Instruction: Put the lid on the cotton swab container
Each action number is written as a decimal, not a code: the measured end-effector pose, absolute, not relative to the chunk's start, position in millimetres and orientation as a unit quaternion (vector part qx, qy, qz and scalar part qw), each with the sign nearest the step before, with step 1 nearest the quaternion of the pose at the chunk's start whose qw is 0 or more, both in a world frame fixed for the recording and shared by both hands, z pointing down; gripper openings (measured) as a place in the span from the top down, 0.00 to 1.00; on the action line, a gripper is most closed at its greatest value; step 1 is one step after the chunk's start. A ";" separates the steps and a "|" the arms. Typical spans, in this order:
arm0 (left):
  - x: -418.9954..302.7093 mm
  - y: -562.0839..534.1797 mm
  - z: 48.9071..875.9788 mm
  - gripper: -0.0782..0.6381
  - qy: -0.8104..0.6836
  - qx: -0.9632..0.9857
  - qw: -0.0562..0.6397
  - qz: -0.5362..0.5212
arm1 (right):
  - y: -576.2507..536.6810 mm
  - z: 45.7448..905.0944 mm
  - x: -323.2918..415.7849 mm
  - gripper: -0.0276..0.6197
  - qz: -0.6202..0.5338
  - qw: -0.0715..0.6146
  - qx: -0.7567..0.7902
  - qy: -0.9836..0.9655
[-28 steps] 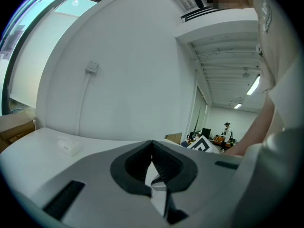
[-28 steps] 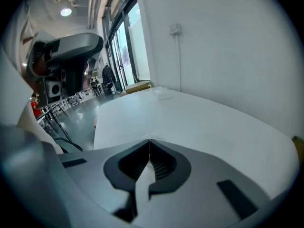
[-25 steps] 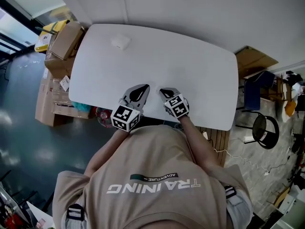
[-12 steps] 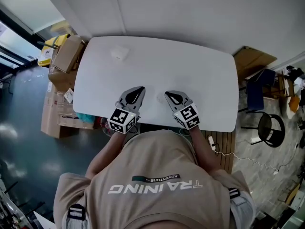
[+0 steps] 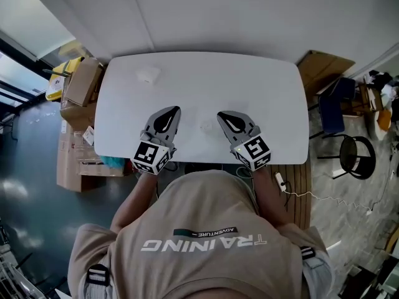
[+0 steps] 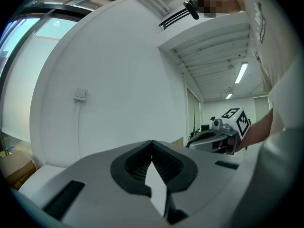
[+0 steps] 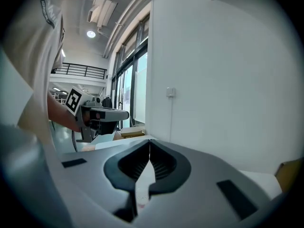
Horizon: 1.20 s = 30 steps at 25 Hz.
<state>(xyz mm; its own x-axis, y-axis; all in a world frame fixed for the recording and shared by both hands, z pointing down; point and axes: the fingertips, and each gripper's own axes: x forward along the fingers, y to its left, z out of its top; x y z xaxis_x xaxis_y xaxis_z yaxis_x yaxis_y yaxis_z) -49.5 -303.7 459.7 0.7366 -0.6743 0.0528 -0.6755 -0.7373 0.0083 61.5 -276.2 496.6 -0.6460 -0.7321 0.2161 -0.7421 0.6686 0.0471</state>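
Observation:
On the white table (image 5: 262, 86) a small pale squarish object (image 5: 148, 75), perhaps the container or its lid, lies near the far left corner. A faint small clear item (image 5: 206, 127) lies between the two grippers; what it is cannot be told. My left gripper (image 5: 169, 111) hovers over the near edge of the table, jaws together with nothing in them. My right gripper (image 5: 224, 115) is beside it, also shut and empty. From the left gripper (image 6: 152, 144) I see the right gripper (image 6: 213, 139). From the right gripper (image 7: 149, 144) I see the left one (image 7: 102, 115).
Cardboard boxes (image 5: 80, 85) are stacked on the floor left of the table. A flat cardboard piece (image 5: 324, 67) and a black chair (image 5: 352, 157) stand to the right. A white wall (image 5: 249, 11) runs behind the table's far edge.
Both grippers have moved apart and slightly further in over the table. The head view has shifted, so the table sits lower in the frame.

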 end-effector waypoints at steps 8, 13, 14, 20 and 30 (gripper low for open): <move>-51.0 -298.3 461.8 0.87 -0.357 0.934 0.021 0.031 | -274.5 463.6 66.9 0.93 0.005 0.065 0.423 -0.904; -54.4 -300.4 460.2 0.87 -0.359 0.933 0.019 0.034 | -273.3 452.4 65.3 0.93 -0.004 0.057 0.420 -0.906; -54.9 -301.0 459.5 0.87 -0.359 0.933 0.019 0.033 | -273.1 451.7 64.8 0.93 -0.005 0.057 0.419 -0.906; -53.9 -300.8 458.8 0.87 -0.350 0.936 0.018 0.036 | -274.1 461.2 65.4 0.93 0.004 0.063 0.421 -0.905; -58.9 -297.9 474.9 0.87 -0.353 0.934 0.037 0.043 | -270.0 484.8 60.6 0.93 -0.001 0.103 0.416 -0.903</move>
